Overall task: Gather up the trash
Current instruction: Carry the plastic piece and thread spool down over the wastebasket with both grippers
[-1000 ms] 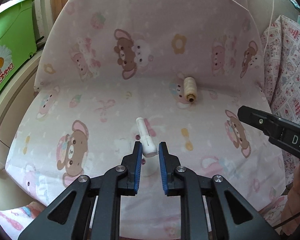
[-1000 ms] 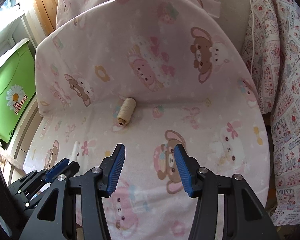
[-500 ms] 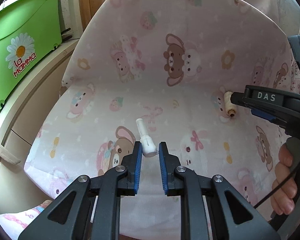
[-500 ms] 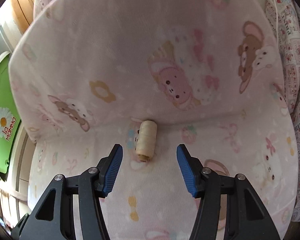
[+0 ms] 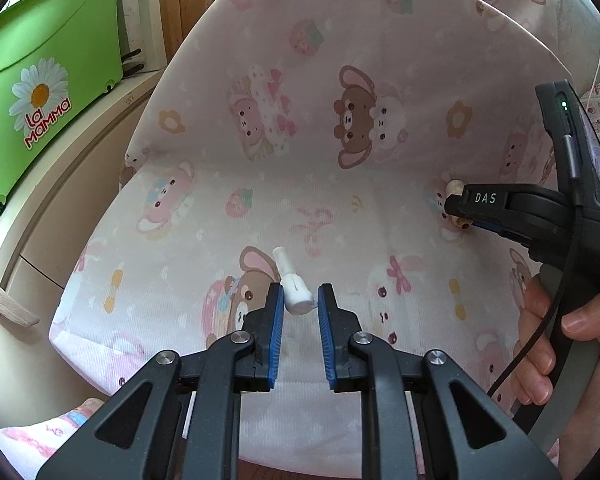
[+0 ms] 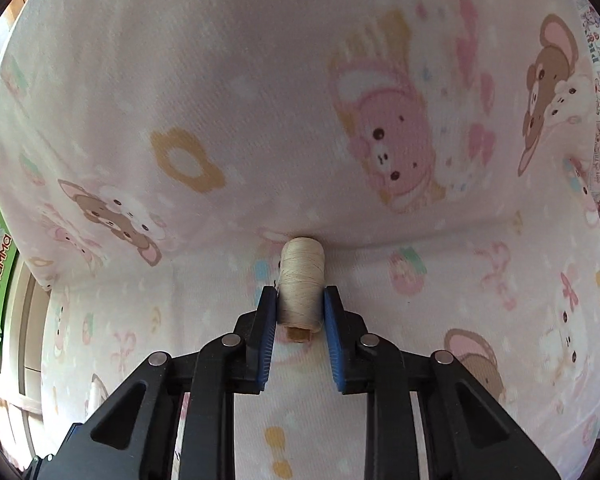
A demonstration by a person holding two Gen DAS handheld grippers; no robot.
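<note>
On the seat, right tongs point(image 6: 300, 304) pinch thread spool point(image 6: 302, 280); left tongs point(image 5: 299, 306) pinch white plug point(image 5: 294, 290).

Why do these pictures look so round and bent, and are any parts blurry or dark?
Left wrist view: the fisheye lens bows the green bin and blackens the corners; soft daylight, and the white plastic piece is sharp. Right wrist view: same bulge; the thread spool is crisp, while the cushion cover softens toward the edges.

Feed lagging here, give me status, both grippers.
Left gripper shut on white plastic piece. Right gripper shut on thread spool. Nothing in the way.
</note>
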